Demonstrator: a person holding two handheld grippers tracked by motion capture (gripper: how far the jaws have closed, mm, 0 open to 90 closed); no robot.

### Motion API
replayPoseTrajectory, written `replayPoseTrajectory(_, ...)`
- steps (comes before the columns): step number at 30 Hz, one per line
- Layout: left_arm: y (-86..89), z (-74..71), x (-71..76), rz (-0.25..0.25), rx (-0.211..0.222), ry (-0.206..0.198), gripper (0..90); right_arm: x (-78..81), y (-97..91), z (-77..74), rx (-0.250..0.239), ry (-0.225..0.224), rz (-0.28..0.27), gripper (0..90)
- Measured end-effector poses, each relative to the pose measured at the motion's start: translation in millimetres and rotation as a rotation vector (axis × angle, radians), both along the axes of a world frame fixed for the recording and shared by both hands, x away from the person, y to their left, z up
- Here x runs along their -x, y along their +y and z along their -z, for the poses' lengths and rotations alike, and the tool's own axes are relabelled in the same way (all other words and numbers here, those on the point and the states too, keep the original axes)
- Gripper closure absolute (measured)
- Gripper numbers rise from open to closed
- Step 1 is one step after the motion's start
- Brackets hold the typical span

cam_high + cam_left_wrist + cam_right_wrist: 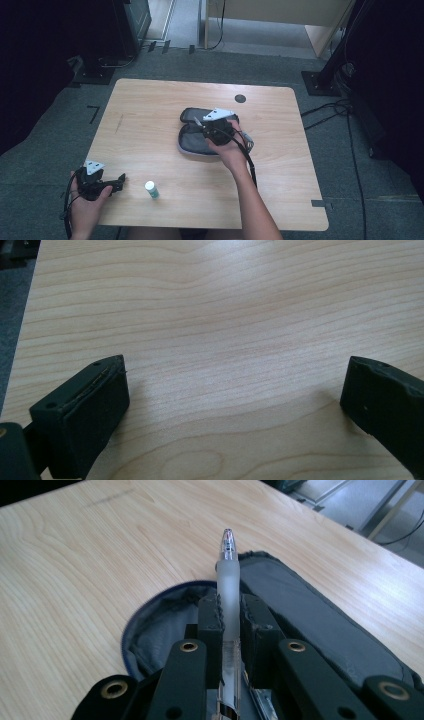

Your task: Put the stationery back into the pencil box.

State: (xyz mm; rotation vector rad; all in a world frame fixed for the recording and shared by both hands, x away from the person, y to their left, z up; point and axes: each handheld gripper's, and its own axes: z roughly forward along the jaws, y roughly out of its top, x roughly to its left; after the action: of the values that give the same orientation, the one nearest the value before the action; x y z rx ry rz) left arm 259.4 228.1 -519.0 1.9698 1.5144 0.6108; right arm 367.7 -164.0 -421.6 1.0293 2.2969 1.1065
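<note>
A clear pen [228,587] with a frosted grip and silver tip is clamped between the jaws of my right gripper [229,611], its tip pointing away from the camera. Under it lies an open grey pencil case [310,625] with a dark blue rim. In the high view my right gripper [210,125] hovers over the pencil case [192,142] at the middle of the table, with the pen [198,121] sticking out to the left. My left gripper [119,181] rests at the table's front left corner, and my left gripper [235,400] stands open over bare wood.
A small white bottle with a green label [152,189] stands near the front edge, right of the left gripper. The wooden table [150,105] has a dark round cable hole [240,98] at the back. Black stands and cables surround the table on the grey carpet.
</note>
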Motion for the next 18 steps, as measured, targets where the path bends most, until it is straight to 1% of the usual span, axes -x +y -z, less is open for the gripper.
replayPoseTrajectory(3, -0.1, -0.1, -0.3, 0.0, -0.002, 0.002, 0.0, -2.7, -1.5, 3.5, 0.01, 0.006, 0.008, 80.4)
replayPoseTrajectory(5, -0.1, -0.1, -0.3, 0.0, -0.001, 0.001, 0.0, -4.0, -2.9, 3.8, 0.016, 0.002, 0.015, 80.4)
replayPoseTrajectory(6, -0.1, -0.1, -0.3, 0.0, -0.001, 0.001, 0.0, -5.1, -4.2, 4.2, 0.021, -0.008, 0.015, 80.4)
replayPoseTrajectory(7, -0.1, -0.1, -0.3, 0.0, -0.001, 0.001, 0.0, -6.4, -4.1, 6.7, 0.041, -0.013, 0.013, 80.4)
replayPoseTrajectory(8, -0.4, 0.1, -0.6, -0.002, 0.001, -0.001, 0.0, -6.4, -4.1, 6.7, 0.041, -0.013, 0.013, 80.4)
replayPoseTrajectory(9, -0.2, -0.1, -0.5, 0.0, -0.002, 0.001, 0.0, -7.2, -3.7, 8.1, 0.053, -0.018, 0.009, 80.4)
replayPoseTrajectory(10, -0.2, -0.1, -0.4, 0.0, -0.001, 0.001, 0.0, -8.0, -3.8, 9.0, 0.055, -0.014, 0.008, 80.4)
replayPoseTrajectory(11, -0.2, -0.1, -0.2, 0.001, -0.001, 0.001, 0.0, -9.4, -4.6, 9.7, 0.052, -0.021, 0.007, 80.4)
replayPoseTrajectory(13, -0.2, -0.1, -0.3, 0.001, -0.002, 0.001, 0.0, -10.1, -4.2, 13.6, 0.049, -0.013, 0.008, 80.3)
replayPoseTrajectory(14, -0.3, -0.1, -0.4, 0.0, -0.001, 0.001, 0.0, -9.4, -3.1, 16.3, 0.057, 0.001, 0.002, 80.3)
replayPoseTrajectory(15, -0.4, -0.1, -0.4, 0.0, -0.001, 0.001, 0.0, -9.9, -1.9, 19.0, 0.078, -0.003, -0.01, 80.3)
replayPoseTrajectory(16, -0.3, 0.0, -0.4, 0.0, -0.001, 0.001, 0.0, -9.1, -0.2, 23.0, 0.109, -0.005, -0.016, 80.3)
replayPoseTrajectory(18, -0.2, 0.1, 0.0, 0.002, 0.0, -0.001, 0.0, -9.1, -0.8, 24.7, 0.1, -0.004, -0.019, 80.2)
